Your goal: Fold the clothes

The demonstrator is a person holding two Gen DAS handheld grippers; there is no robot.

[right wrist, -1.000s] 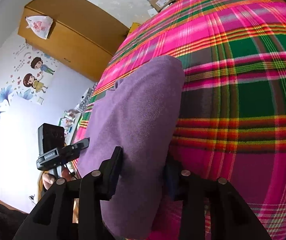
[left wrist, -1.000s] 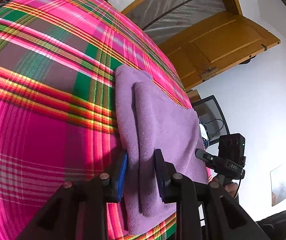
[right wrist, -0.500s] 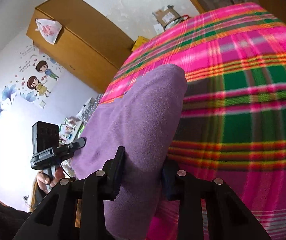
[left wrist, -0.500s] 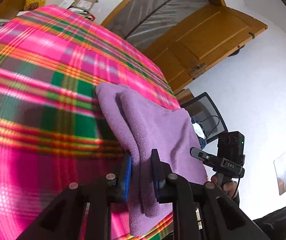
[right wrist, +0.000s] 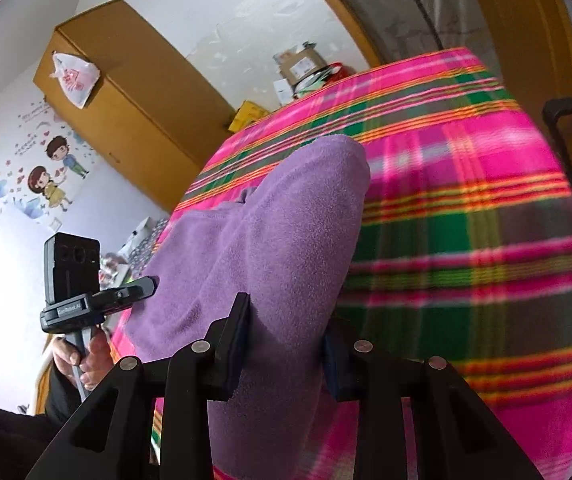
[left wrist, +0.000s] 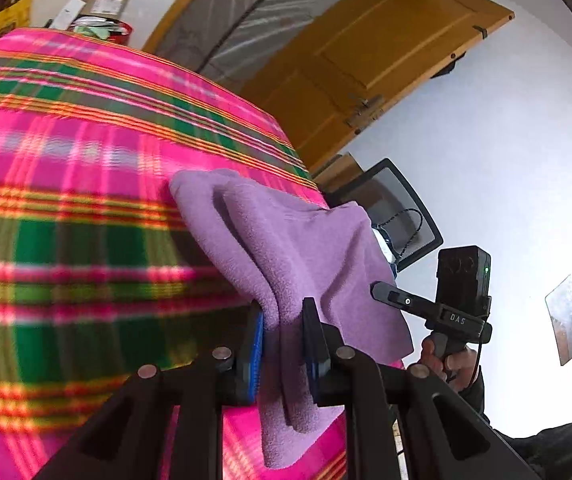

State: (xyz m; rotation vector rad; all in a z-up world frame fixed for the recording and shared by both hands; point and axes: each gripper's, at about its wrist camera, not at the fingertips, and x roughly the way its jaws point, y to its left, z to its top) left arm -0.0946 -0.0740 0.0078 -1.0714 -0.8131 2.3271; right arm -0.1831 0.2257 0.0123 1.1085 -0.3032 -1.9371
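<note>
left wrist view: one purple fleece garment [left wrist: 305, 240], already doubled over, lies on the pink, green and orange plaid blanket [left wrist: 66, 200], and its near end is lifted off the blanket. it is held that way because the left gripper [left wrist: 284, 344] has its two pads closed on a bunched fold of the fleece at 6 o'clock, with cloth hanging below the jaws, so that corner can be carried over for a further fold. the far end, toward 11 o'clock, rests on the blanket as an anchor.

in the right wrist view the same garment [right wrist: 286, 240] runs from 12 o'clock on the blanket [right wrist: 465, 200] down to 6 o'clock, where the right gripper [right wrist: 286, 336] is clamped around a thick roll of it. i judge the two grips sit on the two near corners so the edge rises evenly and stays straight.

count: one garment, one blanket, two grippers, each with two fingers, each held by one hand [right wrist: 86, 360]. each view shows the other gripper at the side, at 3 o'clock and 9 o'clock.

further out: one open wooden door [left wrist: 365, 60] at 1 o'clock, one wooden cupboard [right wrist: 126, 100] at 10 o'clock with one plastic bag [right wrist: 74, 80] on it, and two cartoon figure wall stickers [right wrist: 54, 172] at 9 o'clock.
</note>
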